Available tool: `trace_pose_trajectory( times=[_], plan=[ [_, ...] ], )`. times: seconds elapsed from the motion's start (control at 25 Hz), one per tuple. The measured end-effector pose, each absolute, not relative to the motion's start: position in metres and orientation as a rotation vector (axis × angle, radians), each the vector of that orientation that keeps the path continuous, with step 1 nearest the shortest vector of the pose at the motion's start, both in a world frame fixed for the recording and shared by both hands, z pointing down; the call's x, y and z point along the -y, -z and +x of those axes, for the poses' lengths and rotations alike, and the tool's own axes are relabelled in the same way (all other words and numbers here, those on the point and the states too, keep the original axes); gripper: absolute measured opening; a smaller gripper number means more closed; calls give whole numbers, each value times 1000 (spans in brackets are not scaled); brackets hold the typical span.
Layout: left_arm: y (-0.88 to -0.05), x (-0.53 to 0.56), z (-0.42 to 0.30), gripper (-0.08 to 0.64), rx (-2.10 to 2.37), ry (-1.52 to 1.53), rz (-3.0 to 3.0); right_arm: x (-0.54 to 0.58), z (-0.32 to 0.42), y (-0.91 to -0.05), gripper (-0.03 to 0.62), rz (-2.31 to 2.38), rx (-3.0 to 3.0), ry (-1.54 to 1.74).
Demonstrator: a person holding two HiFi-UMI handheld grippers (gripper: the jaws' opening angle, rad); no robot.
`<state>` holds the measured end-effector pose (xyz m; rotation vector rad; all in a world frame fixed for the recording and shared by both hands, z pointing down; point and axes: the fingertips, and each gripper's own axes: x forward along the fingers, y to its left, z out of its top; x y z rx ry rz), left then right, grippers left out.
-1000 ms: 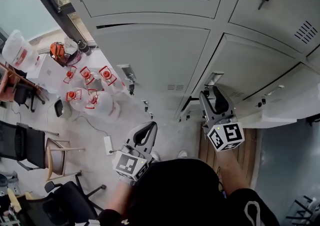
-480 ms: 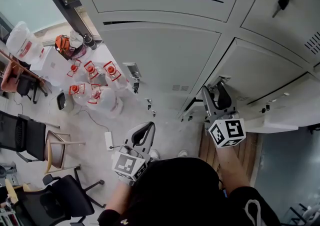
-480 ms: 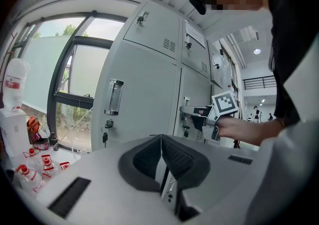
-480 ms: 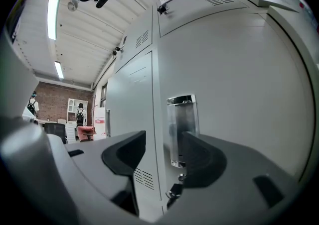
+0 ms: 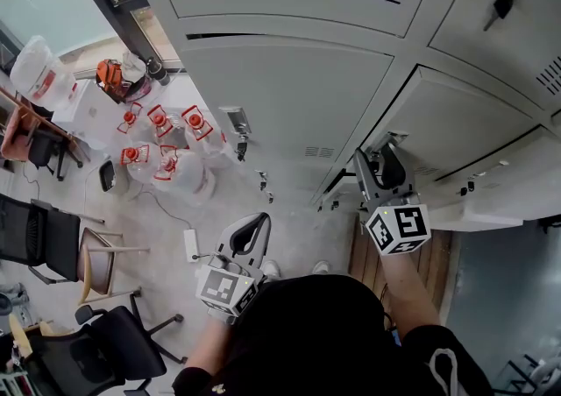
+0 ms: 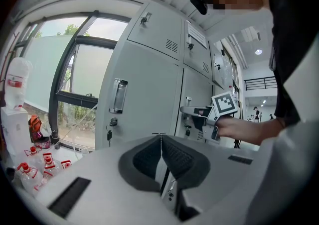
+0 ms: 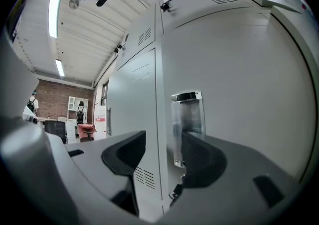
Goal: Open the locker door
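The grey locker door (image 5: 456,114) stands slightly ajar, with a dark gap at its left edge. Its recessed metal handle (image 5: 388,137) sits by that edge. My right gripper (image 5: 379,166) points at the handle, jaws open. In the right gripper view the door (image 7: 239,94) fills the right side, and its left edge runs between the open right gripper (image 7: 162,157) jaws. The handle (image 7: 187,119) shows just above the right finger (image 7: 204,162). My left gripper (image 5: 254,232) hangs lower left, away from the lockers. The left gripper (image 6: 160,142) is shut and empty.
More locker doors surround it, some with keys (image 5: 502,4) hanging from their locks. The neighbouring locker's handle (image 6: 118,95) is left of the right gripper. On the floor at left are several water bottles (image 5: 162,153), a power strip (image 5: 190,250) and chairs (image 5: 53,254).
My right gripper has edged slightly up towards the handle. The left gripper has stayed in place. The head view has shifted a little.
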<state>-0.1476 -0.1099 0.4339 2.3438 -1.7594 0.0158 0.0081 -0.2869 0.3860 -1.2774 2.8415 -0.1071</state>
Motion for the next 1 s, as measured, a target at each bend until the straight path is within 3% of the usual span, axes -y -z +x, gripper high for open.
trace_pose_trajectory(
  times=[0.36,0.64,1.0],
  plan=[
    [-441,102,-149,23,1706,-16,2357,270,17,-388,212,-1352,-2835,70],
    [-445,97,-142,23,1636,-20,2388,250,38,-388,117,-1442,-2797,60],
    [-449,94,-123,23,1524,-9,2459,215,59,-388,121,-1482,-2779,55]
  ],
)
